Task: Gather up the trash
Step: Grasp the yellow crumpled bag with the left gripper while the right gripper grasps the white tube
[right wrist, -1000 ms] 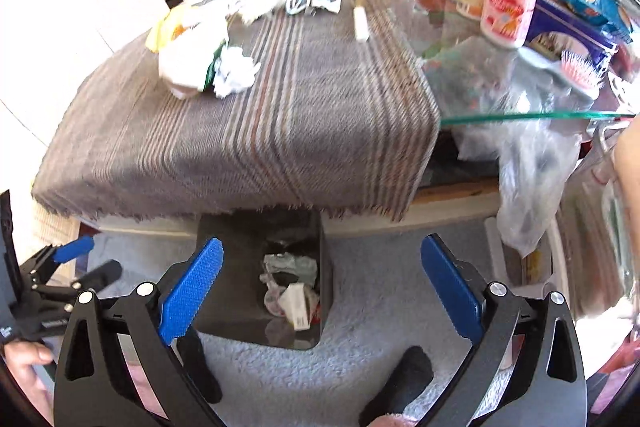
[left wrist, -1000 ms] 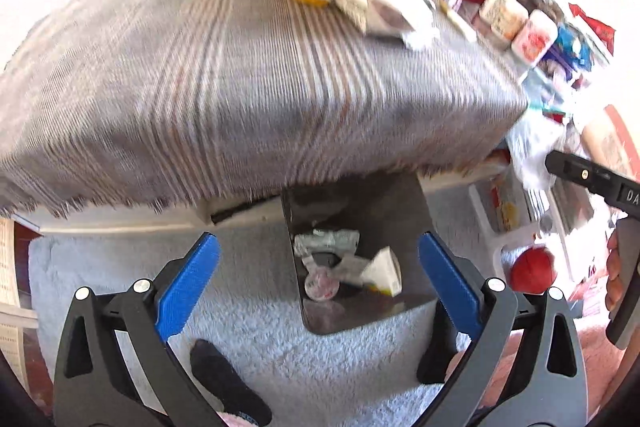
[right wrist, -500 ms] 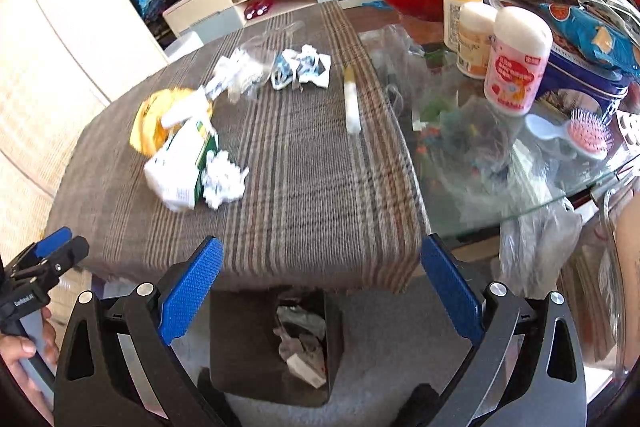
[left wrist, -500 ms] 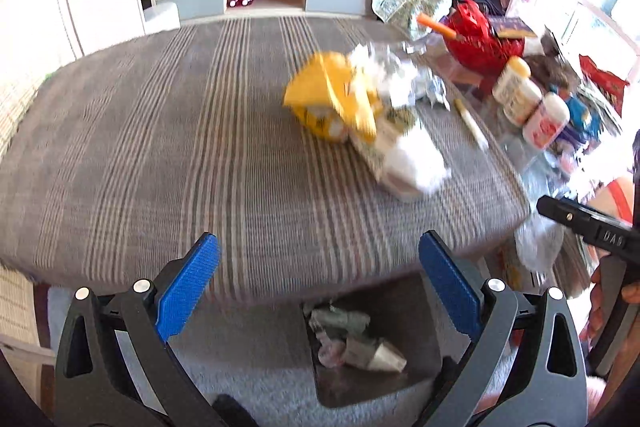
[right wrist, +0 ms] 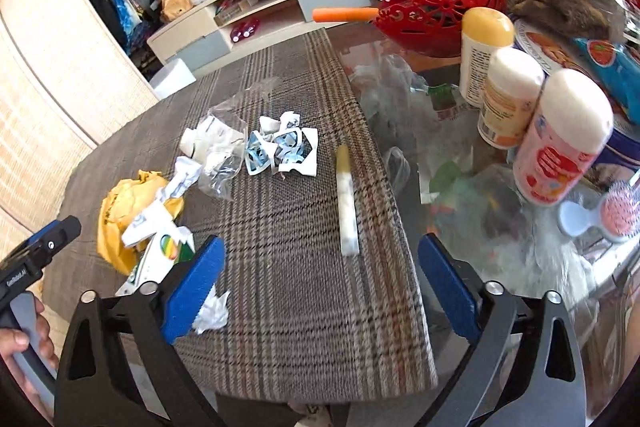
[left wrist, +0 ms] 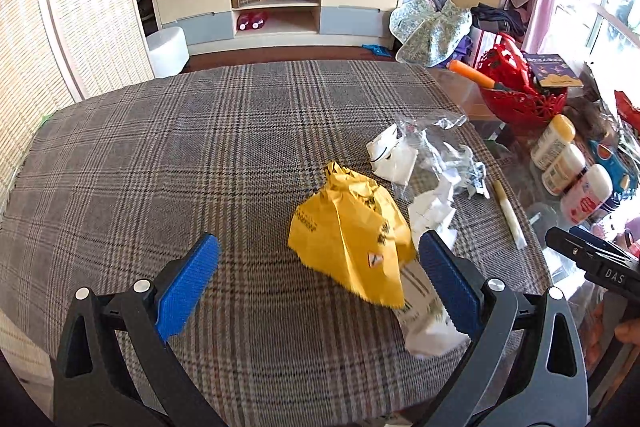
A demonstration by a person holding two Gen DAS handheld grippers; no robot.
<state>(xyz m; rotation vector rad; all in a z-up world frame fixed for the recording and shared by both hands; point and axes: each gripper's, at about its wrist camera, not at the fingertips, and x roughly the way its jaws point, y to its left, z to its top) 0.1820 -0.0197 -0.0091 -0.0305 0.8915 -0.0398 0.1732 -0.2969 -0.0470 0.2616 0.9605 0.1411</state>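
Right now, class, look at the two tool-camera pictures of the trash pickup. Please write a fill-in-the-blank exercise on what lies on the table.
1. The crumpled wrapper nearest the left tool is coloured ____.
2. The cloth under the trash has a ____ pattern.
3. The orange-handled item sticks out of a ____ basket.
4. Both the left tool and the right tool have jaws that stand ____.

Missing words: yellow; plaid; red; open

A yellow wrapper (left wrist: 352, 235) lies on brown-grey plaid cloth (left wrist: 160, 167), beside a red basket (left wrist: 520, 95) and blue-padded fingers (left wrist: 188, 283).
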